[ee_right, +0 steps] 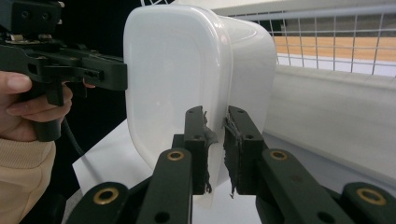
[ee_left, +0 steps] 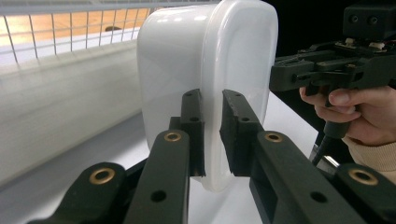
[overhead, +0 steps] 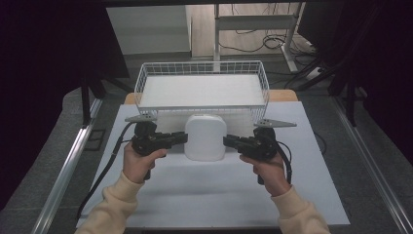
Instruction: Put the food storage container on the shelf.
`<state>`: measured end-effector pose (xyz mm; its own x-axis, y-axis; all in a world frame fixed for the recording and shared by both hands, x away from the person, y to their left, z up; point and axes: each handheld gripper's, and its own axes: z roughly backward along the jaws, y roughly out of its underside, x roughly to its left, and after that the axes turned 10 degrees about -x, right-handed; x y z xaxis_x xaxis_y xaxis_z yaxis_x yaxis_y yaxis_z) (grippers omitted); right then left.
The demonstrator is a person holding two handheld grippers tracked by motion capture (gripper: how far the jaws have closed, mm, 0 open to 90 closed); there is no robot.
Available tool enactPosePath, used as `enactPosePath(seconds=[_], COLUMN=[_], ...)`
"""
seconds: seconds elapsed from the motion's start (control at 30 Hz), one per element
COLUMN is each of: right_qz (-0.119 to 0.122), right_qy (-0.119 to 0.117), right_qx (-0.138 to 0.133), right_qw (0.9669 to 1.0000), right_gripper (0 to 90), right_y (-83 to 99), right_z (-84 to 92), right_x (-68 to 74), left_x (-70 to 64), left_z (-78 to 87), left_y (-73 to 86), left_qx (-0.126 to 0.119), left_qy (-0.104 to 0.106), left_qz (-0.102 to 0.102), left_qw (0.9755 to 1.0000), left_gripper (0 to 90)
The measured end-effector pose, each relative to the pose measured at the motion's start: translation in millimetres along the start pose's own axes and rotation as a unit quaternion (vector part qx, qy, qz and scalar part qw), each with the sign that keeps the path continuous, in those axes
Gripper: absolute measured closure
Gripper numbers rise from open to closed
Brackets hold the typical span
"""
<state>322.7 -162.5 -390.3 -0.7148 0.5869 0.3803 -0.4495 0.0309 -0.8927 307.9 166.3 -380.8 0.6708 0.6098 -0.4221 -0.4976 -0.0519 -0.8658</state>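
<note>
A white plastic lidded container (overhead: 205, 137) hangs just above the table in front of the wire basket (overhead: 146, 78). My left gripper (overhead: 184, 138) is shut on the rim at its left side, and my right gripper (overhead: 227, 142) is shut on the rim at its right side. In the left gripper view the two black pads (ee_left: 192, 122) pinch the container's rim (ee_left: 212, 93). In the right gripper view the worn pads (ee_right: 196, 140) pinch the rim of the container (ee_right: 177, 79) the same way. Each view also shows the other hand's gripper beyond the container.
The white wire basket with a white liner (overhead: 202, 90) stands at the back of the table, just behind the container. The white tabletop (overhead: 214, 195) spreads out in front. Metal rails (overhead: 68, 165) run along both sides of the table.
</note>
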Motion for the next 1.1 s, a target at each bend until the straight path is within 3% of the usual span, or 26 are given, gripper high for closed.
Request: enactPosePath(seconds=[0.37,1.1], right_qz=[0.006,0.048], right_qy=[-0.001,-0.005], right_qx=[-0.013,-0.027], right_qw=[0.9999,0.9985], right_gripper=[79.3,79.3], right_y=[-12.8,-71.2], right_z=[-0.2,-9.7], right_x=[0.4,9.6], left_x=[-2.6,-6.7], left_z=[0.0,8.8], left_y=[-17.1,-67.6], left_qx=[-0.003,-0.032], left_qy=[-0.007,-0.025], left_qz=[-0.014,-0.043], left_qw=[0.9999,0.9983], left_gripper=[80.3,80.0])
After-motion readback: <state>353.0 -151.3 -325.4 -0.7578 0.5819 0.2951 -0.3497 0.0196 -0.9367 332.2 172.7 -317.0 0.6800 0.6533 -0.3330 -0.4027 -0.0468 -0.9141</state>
